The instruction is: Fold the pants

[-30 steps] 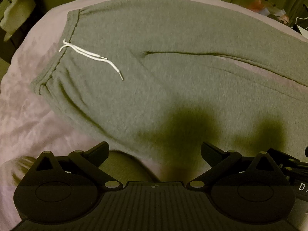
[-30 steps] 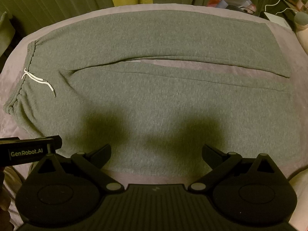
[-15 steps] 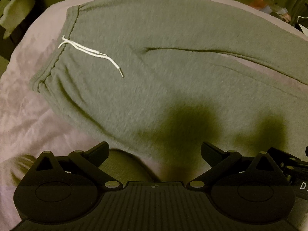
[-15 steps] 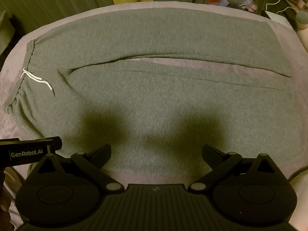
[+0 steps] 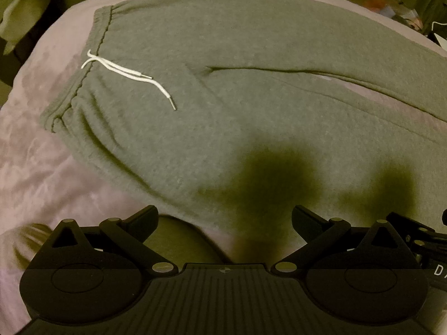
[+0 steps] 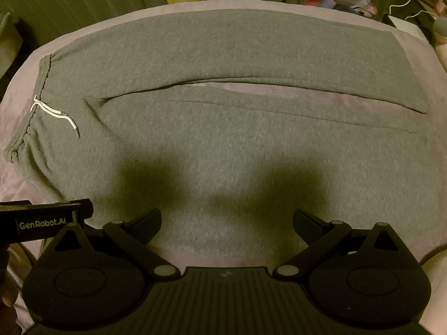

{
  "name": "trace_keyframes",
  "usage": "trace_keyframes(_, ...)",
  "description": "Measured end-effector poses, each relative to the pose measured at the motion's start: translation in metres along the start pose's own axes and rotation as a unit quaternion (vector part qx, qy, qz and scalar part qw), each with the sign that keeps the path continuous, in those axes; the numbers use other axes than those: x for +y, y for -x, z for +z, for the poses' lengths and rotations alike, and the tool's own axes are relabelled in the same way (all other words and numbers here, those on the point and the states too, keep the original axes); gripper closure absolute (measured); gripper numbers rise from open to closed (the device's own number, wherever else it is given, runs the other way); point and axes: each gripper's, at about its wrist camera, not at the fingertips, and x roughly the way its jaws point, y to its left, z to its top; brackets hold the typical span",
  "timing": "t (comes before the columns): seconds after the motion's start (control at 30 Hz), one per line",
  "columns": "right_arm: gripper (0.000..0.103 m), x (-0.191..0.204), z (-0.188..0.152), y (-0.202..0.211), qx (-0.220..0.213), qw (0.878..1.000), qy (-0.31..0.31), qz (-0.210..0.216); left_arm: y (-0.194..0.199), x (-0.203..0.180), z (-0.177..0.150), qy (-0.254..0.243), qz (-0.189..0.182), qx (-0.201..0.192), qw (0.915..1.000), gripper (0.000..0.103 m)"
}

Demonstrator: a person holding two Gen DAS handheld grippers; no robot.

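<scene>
Right wrist view: left tool (image 6: 47, 220) reads "GenRobot.AI" beside pants (image 6: 223, 139).

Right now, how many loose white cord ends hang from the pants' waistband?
2. Both drawstring ends lie on the grey pants by the waistband: the shorter just above the longer, which trails further.

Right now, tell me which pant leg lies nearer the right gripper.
The near leg, directly ahead of the open right gripper; the far leg lies beyond the strip of bedsheet between them.
</scene>
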Motion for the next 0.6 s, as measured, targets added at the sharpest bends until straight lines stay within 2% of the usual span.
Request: trace_keyframes(0.6,0.002,0.0001,0.0021,-0.002,0.005,1.0,0.001,-0.003,-0.0053,-0.0016,0.0011,-0.001,-0.003,0.006,1.0,0.0)
